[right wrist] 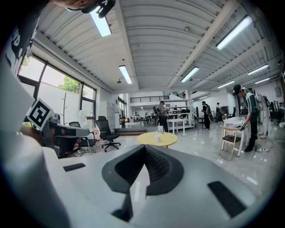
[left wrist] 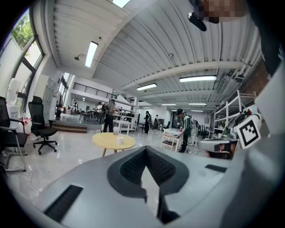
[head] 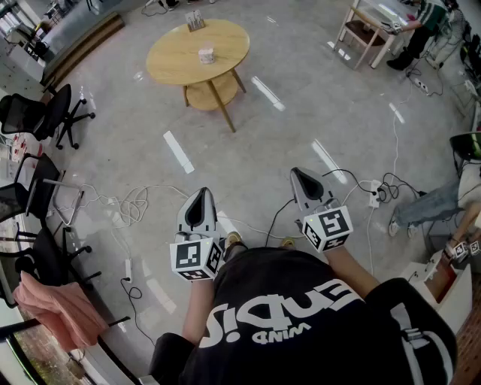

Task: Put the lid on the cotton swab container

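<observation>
A small white container (head: 205, 54) stands on a round wooden table (head: 173, 56) far ahead across the floor; a lid cannot be made out at this distance. My left gripper (head: 201, 192) and right gripper (head: 296, 171) are held side by side close to my body, both shut with nothing in them. In the left gripper view the shut gripper (left wrist: 144, 149) points toward the table (left wrist: 107, 141) and the container (left wrist: 119, 140). Over the shut gripper (right wrist: 144, 148) in the right gripper view, the same table (right wrist: 169, 140) and container (right wrist: 157, 138) show straight ahead.
A second small holder (head: 195, 21) stands at the table's far edge. Black office chairs (head: 41, 113) line the left side. Cables (head: 128, 203) and a power strip (head: 373, 192) lie on the floor. At the top right a person (head: 421, 26) stands by a white side table (head: 368, 30).
</observation>
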Available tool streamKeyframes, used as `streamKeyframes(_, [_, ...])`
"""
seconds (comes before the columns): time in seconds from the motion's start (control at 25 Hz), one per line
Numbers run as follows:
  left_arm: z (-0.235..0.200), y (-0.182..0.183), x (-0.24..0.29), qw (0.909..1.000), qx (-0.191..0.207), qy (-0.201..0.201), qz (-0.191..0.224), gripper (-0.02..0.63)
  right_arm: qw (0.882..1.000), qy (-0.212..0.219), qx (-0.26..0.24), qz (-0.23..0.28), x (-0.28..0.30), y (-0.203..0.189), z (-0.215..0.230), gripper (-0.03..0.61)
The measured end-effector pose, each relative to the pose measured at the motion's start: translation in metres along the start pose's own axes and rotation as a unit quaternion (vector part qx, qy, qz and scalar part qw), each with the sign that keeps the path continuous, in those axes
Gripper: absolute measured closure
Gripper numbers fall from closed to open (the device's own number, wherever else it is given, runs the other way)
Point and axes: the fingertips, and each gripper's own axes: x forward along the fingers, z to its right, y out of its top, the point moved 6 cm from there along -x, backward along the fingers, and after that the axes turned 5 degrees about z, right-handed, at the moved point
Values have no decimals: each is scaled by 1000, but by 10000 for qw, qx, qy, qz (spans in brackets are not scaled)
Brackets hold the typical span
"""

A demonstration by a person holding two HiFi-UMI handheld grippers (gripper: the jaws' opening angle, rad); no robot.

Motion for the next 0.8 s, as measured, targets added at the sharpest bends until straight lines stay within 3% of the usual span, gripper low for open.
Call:
streamKeyframes(0.44, [-17,2,4,10000,17,69,-59,603,9999,113,120,21,15,2,-7,575])
streamKeyframes(0.8, [-65,5,4,9999,3,-89,-92,603,9998,41,213,-36,49,-3,-49,577])
